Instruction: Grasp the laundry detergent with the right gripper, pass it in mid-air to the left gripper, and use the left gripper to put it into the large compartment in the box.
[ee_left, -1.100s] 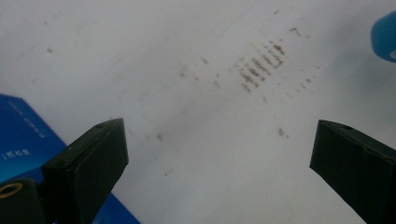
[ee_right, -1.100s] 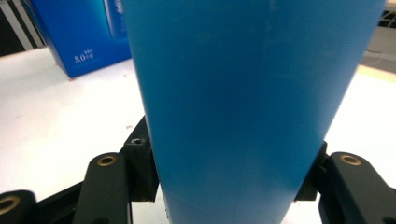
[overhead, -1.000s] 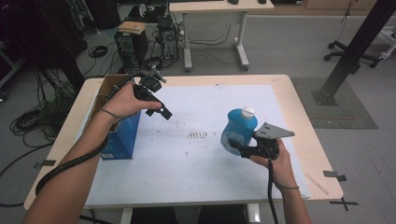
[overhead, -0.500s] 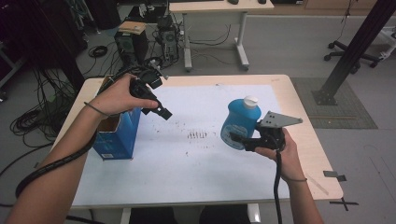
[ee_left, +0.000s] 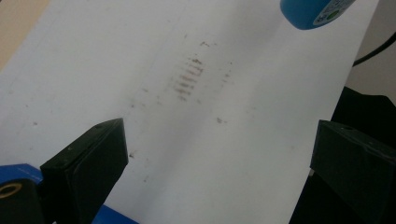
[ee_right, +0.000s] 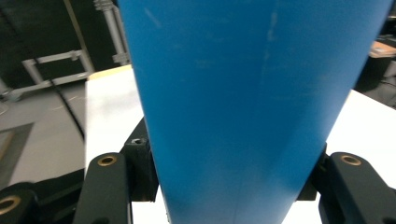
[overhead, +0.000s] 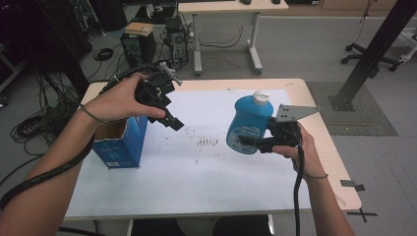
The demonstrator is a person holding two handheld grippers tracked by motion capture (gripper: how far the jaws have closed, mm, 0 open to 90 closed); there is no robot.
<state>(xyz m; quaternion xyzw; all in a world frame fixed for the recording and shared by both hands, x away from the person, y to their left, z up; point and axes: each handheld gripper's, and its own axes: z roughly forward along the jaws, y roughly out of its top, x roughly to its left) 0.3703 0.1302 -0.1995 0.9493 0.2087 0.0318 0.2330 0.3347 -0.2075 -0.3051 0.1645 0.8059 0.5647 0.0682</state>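
- two grippers are held above the white sheet (overhead: 206, 172) on the table (overhead: 324, 147) in the high view. the right gripper (overhead: 252, 141) clamps a blue bottle (overhead: 248, 123) low on its side, and the bottle hangs clear of the sheet, tilted, with its white cap (overhead: 261, 96) up and leaning to the right.
- in the same view the left gripper (overhead: 173, 121) is in the air just beside an open blue box (overhead: 120, 142) that stands at the sheet's left edge. its jaws point down to the right and hold nothing. the bottle is well apart from it, across the faint marks (overhead: 207, 142) on the sheet.
- left gripper view: the two black jaws stand wide apart with bare sheet (ee_left: 224, 140) between them. the bottle's bottom (ee_left: 317, 11) shows far off at the top edge.
- right gripper view: the bottle's blue wall (ee_right: 247, 102) sits between the jaws, and both pads press on its sides, one on each flank.
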